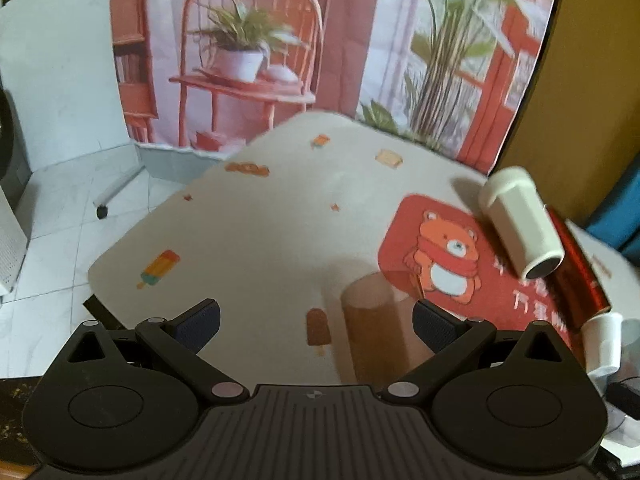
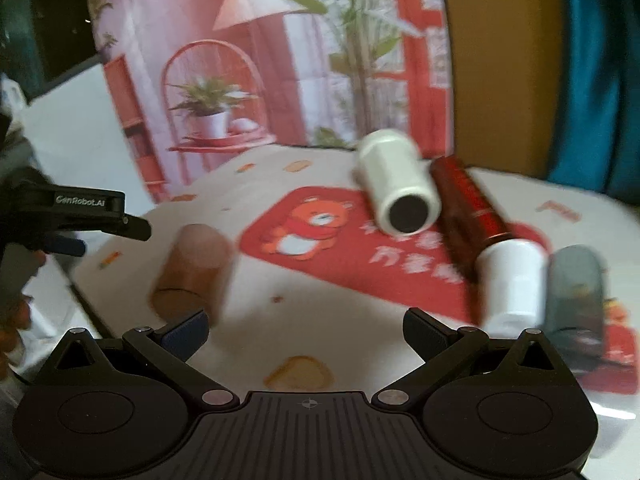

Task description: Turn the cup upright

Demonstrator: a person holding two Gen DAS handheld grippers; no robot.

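I have the left gripper (image 1: 316, 322) low over the bench (image 1: 248, 240), jaws spread wide and holding nothing. The brown cup (image 1: 376, 320) lies on its side at lower centre of the left view, just inside the right-hand jaw. My right gripper (image 2: 306, 330) also gapes empty. Farther up right lie a white cup (image 1: 520, 224) and a red bottle (image 1: 576, 272) on the red mat (image 1: 440, 216). My worry: closing off-centre could roll the round, translucent cup off the near edge.
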